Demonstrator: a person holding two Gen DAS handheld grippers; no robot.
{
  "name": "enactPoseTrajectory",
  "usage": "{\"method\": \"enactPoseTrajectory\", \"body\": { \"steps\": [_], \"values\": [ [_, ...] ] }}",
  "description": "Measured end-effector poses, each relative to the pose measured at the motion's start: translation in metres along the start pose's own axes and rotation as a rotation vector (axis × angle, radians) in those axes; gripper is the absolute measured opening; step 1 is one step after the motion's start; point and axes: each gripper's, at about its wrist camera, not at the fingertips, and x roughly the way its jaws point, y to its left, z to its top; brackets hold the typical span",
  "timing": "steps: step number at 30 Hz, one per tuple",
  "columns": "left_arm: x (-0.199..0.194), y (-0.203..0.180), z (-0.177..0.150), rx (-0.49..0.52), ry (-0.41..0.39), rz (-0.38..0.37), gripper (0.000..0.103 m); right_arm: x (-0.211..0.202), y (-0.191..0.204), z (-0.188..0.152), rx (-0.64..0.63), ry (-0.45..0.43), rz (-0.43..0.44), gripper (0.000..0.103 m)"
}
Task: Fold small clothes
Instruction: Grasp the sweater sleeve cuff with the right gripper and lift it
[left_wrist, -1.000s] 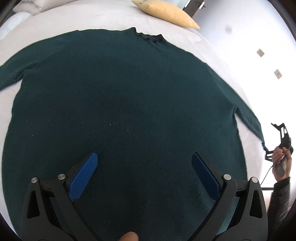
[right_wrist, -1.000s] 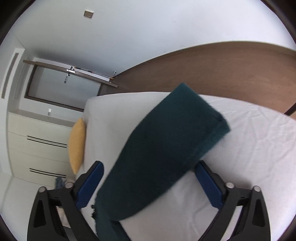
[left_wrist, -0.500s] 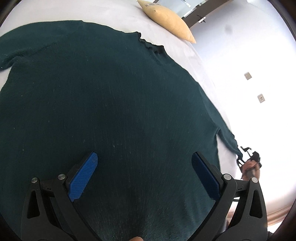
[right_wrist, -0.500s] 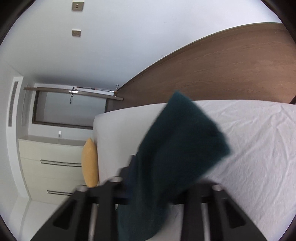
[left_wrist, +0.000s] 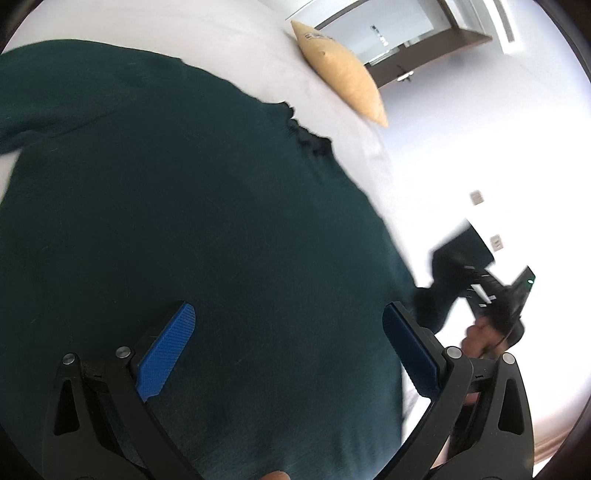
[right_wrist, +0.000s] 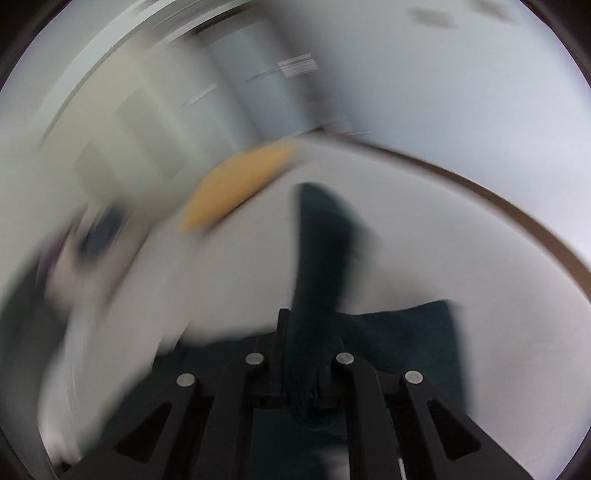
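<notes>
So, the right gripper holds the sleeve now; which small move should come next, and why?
Probably carry the sleeve inward and lay it across the dark green knitted sweater, which lies flat on the white bed. The right gripper is shut on it; the left gripper hovers open.

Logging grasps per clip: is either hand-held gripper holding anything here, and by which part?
The right hand-held gripper is shut on the sweater sleeve. The left is open, empty.

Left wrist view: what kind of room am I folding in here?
Most likely a bedroom: the dark green sweater lies spread on a white-sheeted bed, with a yellow pillow at its far end and a doorway beyond.
</notes>
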Motion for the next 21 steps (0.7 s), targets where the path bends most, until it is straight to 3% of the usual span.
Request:
{"method": "enactPoseTrajectory", "body": {
  "steps": [1,4,7,14,21],
  "values": [
    [0.003,-0.001,0.004,-0.009,0.009,-0.016,0.103,0.022,0.037,-0.017,-0.119,0.061,-0.002,0.01],
    [0.02,-0.011,0.02,-0.028,0.047,-0.098,0.103,0.061,0.097,-0.065,-0.336,0.155,-0.064,0.01],
    [0.041,-0.015,0.034,-0.074,0.088,-0.16,0.103,0.077,0.125,-0.094,-0.474,0.15,-0.109,0.01],
    [0.102,-0.022,0.074,-0.234,0.186,-0.319,0.103,0.069,0.121,-0.115,-0.459,0.16,-0.092,0.012],
    [0.143,-0.047,0.102,-0.216,0.262,-0.336,0.103,0.09,0.122,-0.122,-0.454,0.194,-0.085,0.015]
  ]
}}
